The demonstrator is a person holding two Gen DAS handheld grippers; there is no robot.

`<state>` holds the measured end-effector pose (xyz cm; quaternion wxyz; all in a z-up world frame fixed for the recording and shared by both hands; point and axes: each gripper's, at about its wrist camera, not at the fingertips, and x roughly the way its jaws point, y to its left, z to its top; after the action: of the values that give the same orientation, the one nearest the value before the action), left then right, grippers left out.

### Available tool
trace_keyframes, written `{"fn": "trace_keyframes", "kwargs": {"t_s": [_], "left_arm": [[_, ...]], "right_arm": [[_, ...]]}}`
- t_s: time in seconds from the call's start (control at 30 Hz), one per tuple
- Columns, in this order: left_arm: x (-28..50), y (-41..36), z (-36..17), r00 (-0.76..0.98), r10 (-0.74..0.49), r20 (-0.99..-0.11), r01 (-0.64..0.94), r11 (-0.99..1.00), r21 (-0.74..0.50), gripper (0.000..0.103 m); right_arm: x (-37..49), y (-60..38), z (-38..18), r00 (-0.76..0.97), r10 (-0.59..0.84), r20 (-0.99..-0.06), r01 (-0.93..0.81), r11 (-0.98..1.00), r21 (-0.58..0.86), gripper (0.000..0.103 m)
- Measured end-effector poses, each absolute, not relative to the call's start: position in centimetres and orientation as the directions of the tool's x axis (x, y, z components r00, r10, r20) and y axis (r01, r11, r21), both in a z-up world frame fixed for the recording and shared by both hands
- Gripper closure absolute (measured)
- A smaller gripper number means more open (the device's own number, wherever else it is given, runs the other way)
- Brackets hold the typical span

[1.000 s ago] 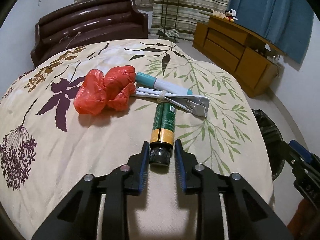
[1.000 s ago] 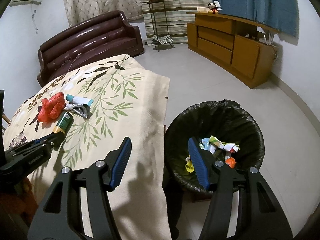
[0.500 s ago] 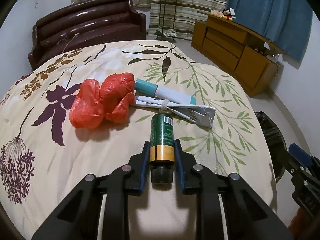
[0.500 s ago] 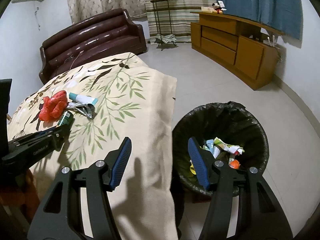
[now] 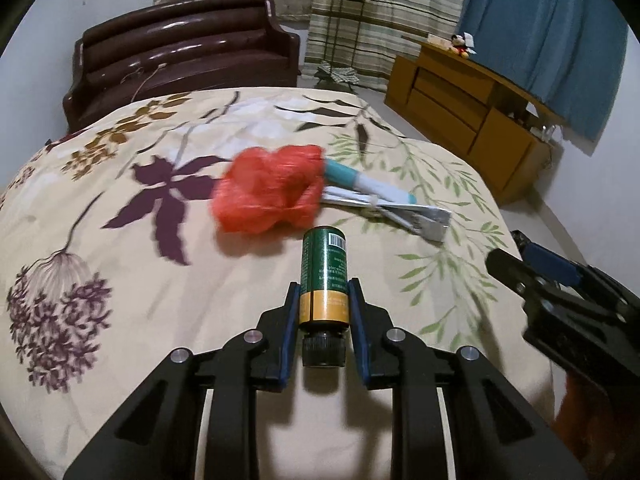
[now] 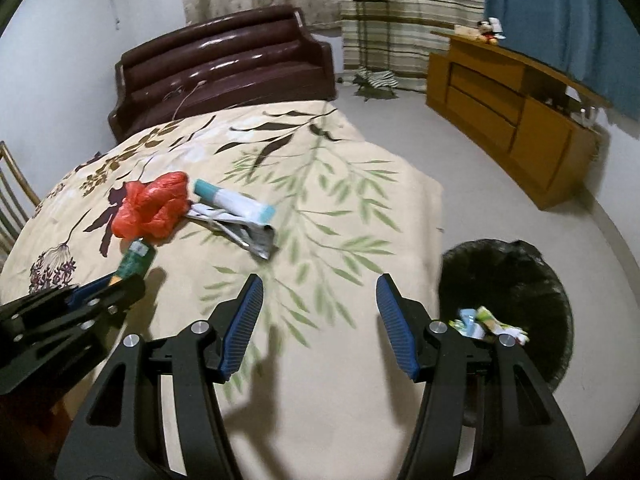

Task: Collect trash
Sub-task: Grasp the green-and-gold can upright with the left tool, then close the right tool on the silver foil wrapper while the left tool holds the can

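**Mia:** In the left wrist view, what does the left gripper point(image 5: 324, 308) have?

**Sam:** It squeezes the green bottle point(image 5: 325, 276) in the lower middle of the frame. The two blue pads press on the yellow band, one on each side. The black cap points back at the camera. I think it holds low by the cap so the bottle cannot slip out.

**Mia:** What else is there?

**Sam:** A red plastic bag point(image 5: 269, 192) sits in the middle, a bit blurry. Just right of it lie a white and teal tube point(image 5: 372, 184) and a silver wrapper point(image 5: 424, 222). They are all on a bed cover point(image 5: 120, 288) with leaves and purple flowers. A brown sofa point(image 5: 184, 60) is at the upper left. A wood cabinet point(image 5: 472, 120) is at the upper right.

**Mia:** Now the right wrist view?

**Sam:** The right gripper point(image 6: 319, 320) is wide apart and holds nothing. It hangs over the cover's edge at the bottom.

**Mia:** Where does the trash go?

**Sam:** Into the black bin point(image 6: 532, 276) on the floor at the lower right. Some bright scraps point(image 6: 488, 322) are inside it. It stands just beside the bed, so I guess the bottle goes there. The bottle shows at the middle left, with the bag touching its far end.
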<state>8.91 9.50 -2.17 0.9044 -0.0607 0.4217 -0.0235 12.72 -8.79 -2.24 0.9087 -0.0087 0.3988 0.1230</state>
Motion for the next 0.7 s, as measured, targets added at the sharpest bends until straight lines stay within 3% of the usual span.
{"fn": "trace_keyframes", "kwargs": {"t_s": [0.5, 0.63, 0.7], "left_arm": [[7.2, 17.6, -2.2, 0.65, -0.007, -0.76, -0.145, 0.98, -0.133, 0.078], [7.0, 18.3, -2.5, 0.647, -0.013, -0.763, -0.152, 0.978, -0.145, 0.078], [6.9, 18.5, -2.8, 0.643, -0.017, -0.766, -0.154, 0.976, -0.151, 0.078]], "right_arm": [[17.1, -4.0, -3.4, 0.6, 0.211, -0.771, -0.277, 0.96, 0.048, 0.046], [17.4, -3.2, -4.0, 0.587, 0.191, -0.787, -0.282, 0.959, 0.023, 0.073], [17.0, -3.0, -4.1, 0.588, 0.182, -0.788, -0.29, 0.957, 0.005, 0.08]]}}
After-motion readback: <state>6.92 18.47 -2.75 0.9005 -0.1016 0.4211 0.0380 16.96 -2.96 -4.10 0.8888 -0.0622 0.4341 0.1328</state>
